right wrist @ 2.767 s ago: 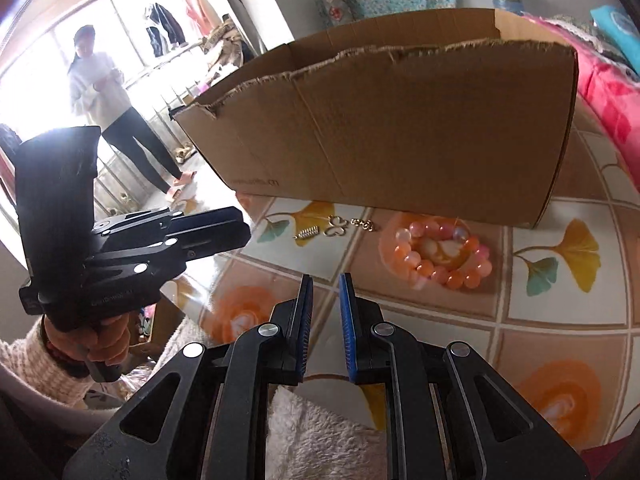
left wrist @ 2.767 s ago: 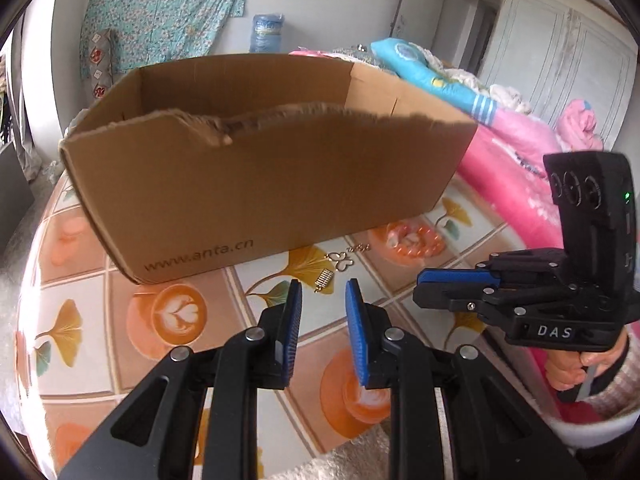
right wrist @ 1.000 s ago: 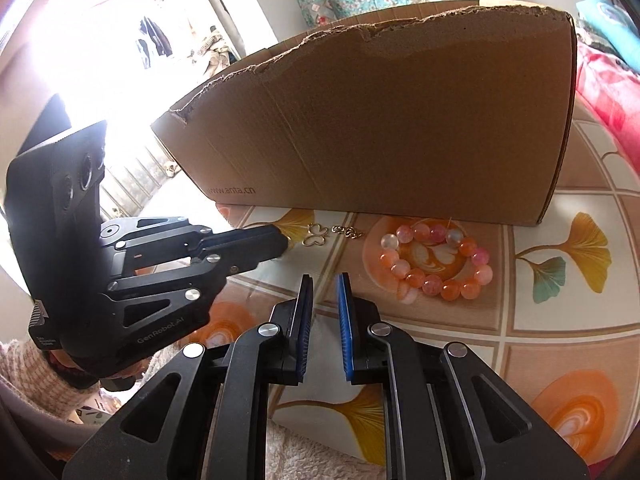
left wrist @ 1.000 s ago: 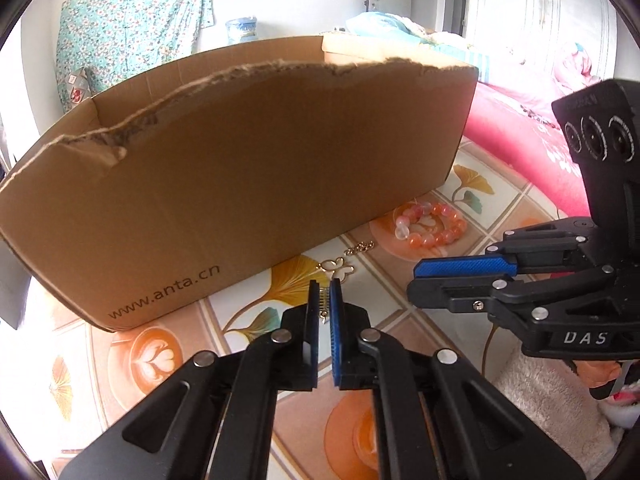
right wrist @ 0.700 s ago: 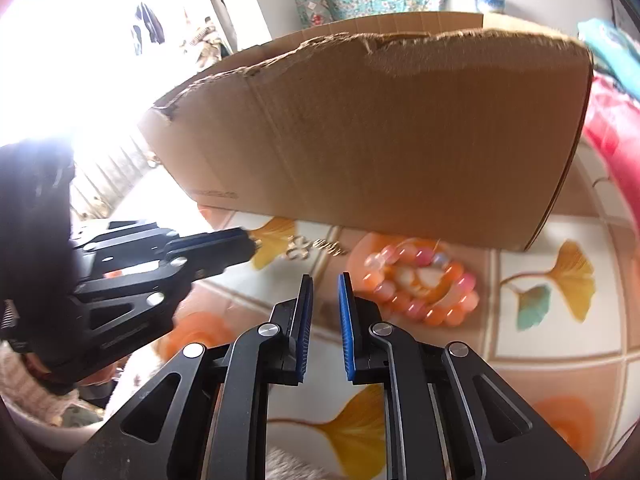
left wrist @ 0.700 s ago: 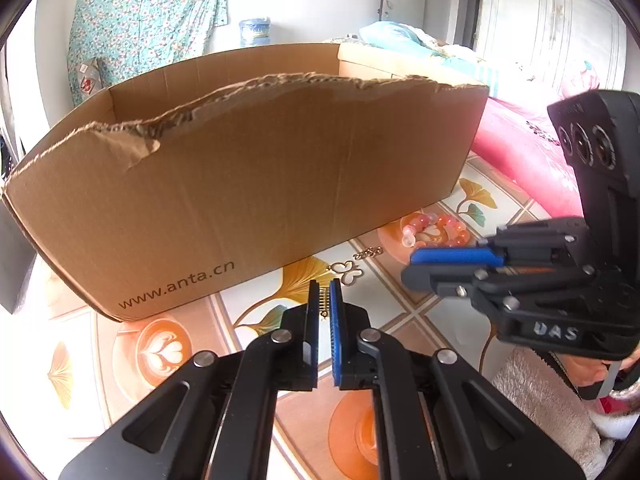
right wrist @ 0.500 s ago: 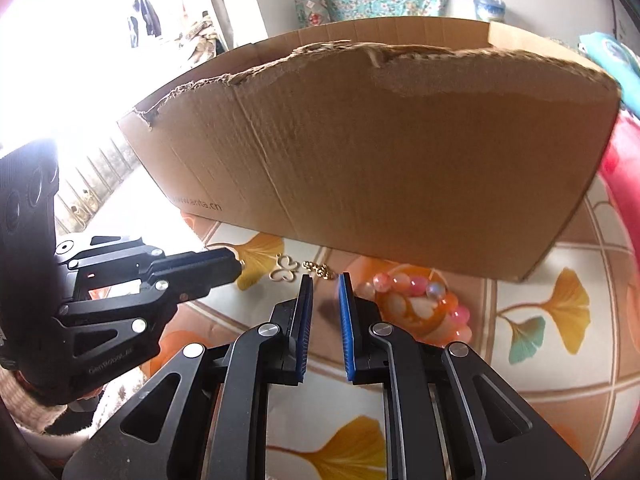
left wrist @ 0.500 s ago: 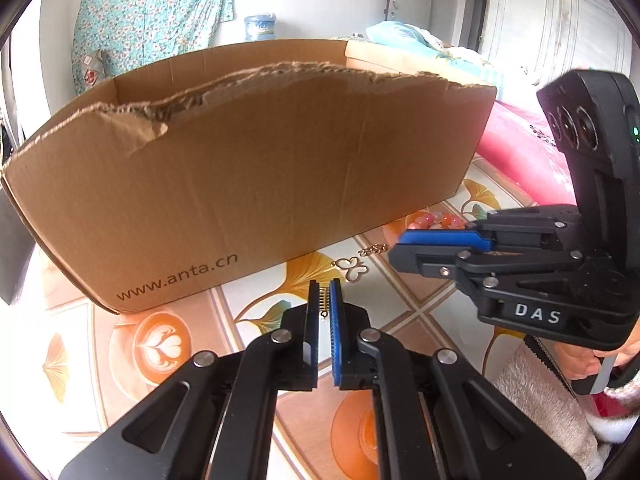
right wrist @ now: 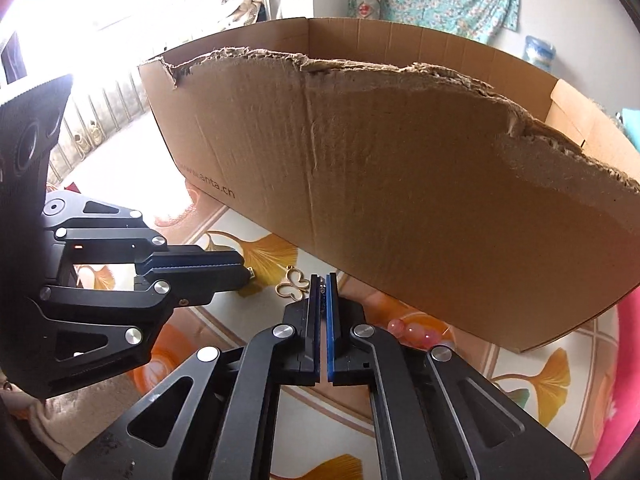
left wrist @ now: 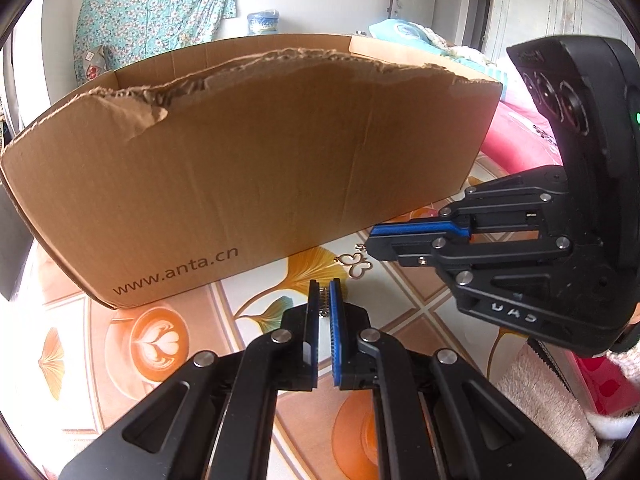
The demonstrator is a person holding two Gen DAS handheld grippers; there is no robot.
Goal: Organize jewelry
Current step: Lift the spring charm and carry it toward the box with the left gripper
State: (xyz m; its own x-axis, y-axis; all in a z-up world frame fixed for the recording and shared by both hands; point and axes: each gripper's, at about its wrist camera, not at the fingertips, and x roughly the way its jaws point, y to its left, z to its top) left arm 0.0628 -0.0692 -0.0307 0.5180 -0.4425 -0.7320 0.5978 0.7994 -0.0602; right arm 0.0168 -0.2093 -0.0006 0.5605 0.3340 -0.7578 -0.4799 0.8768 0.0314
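Left hand-held gripper (left wrist: 325, 294) pinches coiled metal clasp (left wrist: 324, 300) (butterfly-shaped gold charm (left wrist: 357, 266) beside).

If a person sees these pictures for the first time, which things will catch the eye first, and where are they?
The big cardboard box with a torn top edge fills the middle, standing on the patterned tabletop. In front of it a small gold butterfly charm lies between the two black grippers: the left gripper is shut on a little spring-like piece, and the right gripper is shut on the charm's chain end.
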